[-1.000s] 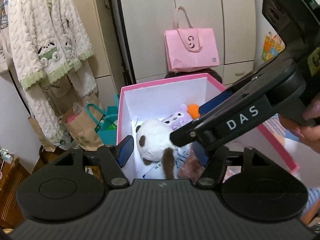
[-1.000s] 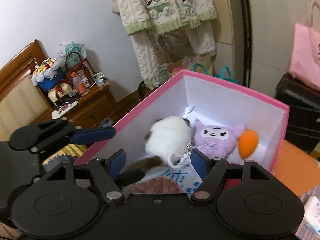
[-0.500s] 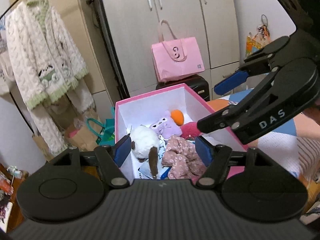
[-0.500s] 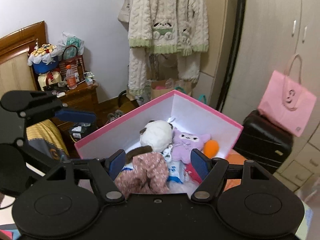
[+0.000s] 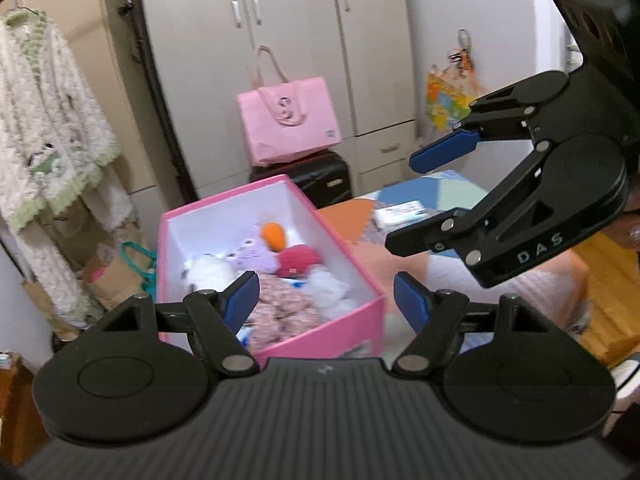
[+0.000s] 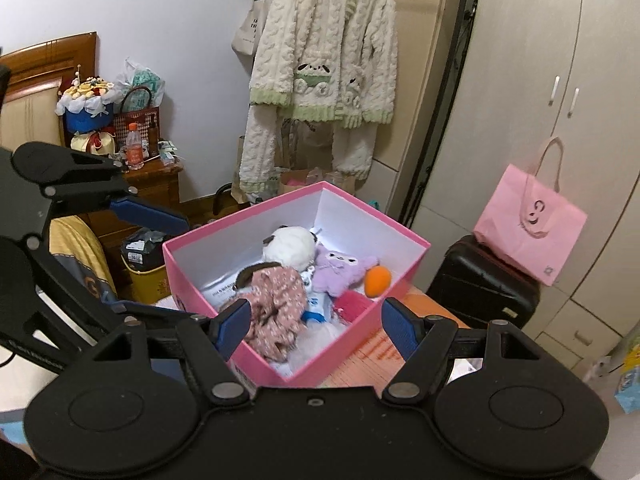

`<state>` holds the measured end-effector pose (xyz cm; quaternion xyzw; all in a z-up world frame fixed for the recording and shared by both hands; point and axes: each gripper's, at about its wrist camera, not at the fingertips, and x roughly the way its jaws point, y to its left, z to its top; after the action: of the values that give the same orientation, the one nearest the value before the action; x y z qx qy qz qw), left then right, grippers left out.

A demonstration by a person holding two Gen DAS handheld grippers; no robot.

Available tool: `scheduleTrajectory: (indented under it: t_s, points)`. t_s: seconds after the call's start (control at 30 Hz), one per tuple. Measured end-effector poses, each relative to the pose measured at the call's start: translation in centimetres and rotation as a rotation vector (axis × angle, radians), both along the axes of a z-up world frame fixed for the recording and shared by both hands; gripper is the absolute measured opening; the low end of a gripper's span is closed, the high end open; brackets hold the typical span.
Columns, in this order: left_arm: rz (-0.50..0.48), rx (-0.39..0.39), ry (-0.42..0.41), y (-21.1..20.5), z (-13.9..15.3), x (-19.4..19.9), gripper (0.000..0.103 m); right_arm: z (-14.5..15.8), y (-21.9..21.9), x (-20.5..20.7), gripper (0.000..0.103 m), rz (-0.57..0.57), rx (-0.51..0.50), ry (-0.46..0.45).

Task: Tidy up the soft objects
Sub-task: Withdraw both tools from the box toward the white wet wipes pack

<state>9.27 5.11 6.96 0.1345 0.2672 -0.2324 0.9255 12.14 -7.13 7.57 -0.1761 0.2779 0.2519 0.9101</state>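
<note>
The right gripper (image 5: 436, 196) bears the white letters "DAS".

A pink paper bag (image 6: 528, 236) stands on top of a black suitcase (image 6: 480, 292), and both are set against the grey wardrobe (image 6: 532, 92). Left of that wardrobe, beyond a dark upright pole (image 6: 440, 92), a fluffy cream cardigan with green trim (image 6: 324, 48) hangs on a hanger, with a pale tote bag (image 6: 250, 32) beside it. Further left of the wardrobe, a wooden nightstand (image 6: 154, 180) carries a bouquet in a blue wrap (image 6: 86, 106), a checked basket bag (image 6: 136, 124) and a small bottle (image 6: 134, 152). On the wardrobe's other side, a colourful bag (image 5: 446, 98) hangs from a hook on the wall.
</note>
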Motion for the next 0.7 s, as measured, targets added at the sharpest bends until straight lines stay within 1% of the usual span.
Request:
scheduleTrajectory:
  t_s: [0.13, 0.3, 0.4, 0.53, 0.6, 0.7]
  points:
    - [-0.043, -0.023, 0.018, -1.4, 0.2, -0.6, 0.074, 0.1, -1.6, -1.7, 0.077, -0.014, -0.014, -0.016]
    - [-0.075, -0.044, 0.001, -3.2, 0.3, -1.1, 0.075, -0.1, -3.6, -2.7, 0.078, -0.038, -0.026, -0.024]
    - [-0.094, -0.062, 0.005, -4.5, 0.2, -0.9, 0.075, -0.6, -5.3, -3.0, 0.079, -0.06, -0.029, -0.023]
    - [-0.109, -0.076, 0.035, -6.5, 0.0, 0.7, 0.075, -1.6, -8.3, -2.7, 0.079, -0.083, 0.005, -0.023]
    - [-0.107, -0.086, 0.062, -7.5, -0.3, 1.8, 0.075, -2.4, -10.0, -2.4, 0.079, -0.092, 0.037, -0.024]
    - [-0.115, -0.119, 0.113, -9.1, -1.1, 3.7, 0.075, -3.6, -12.3, -1.5, 0.079, -0.135, 0.077, -0.013]
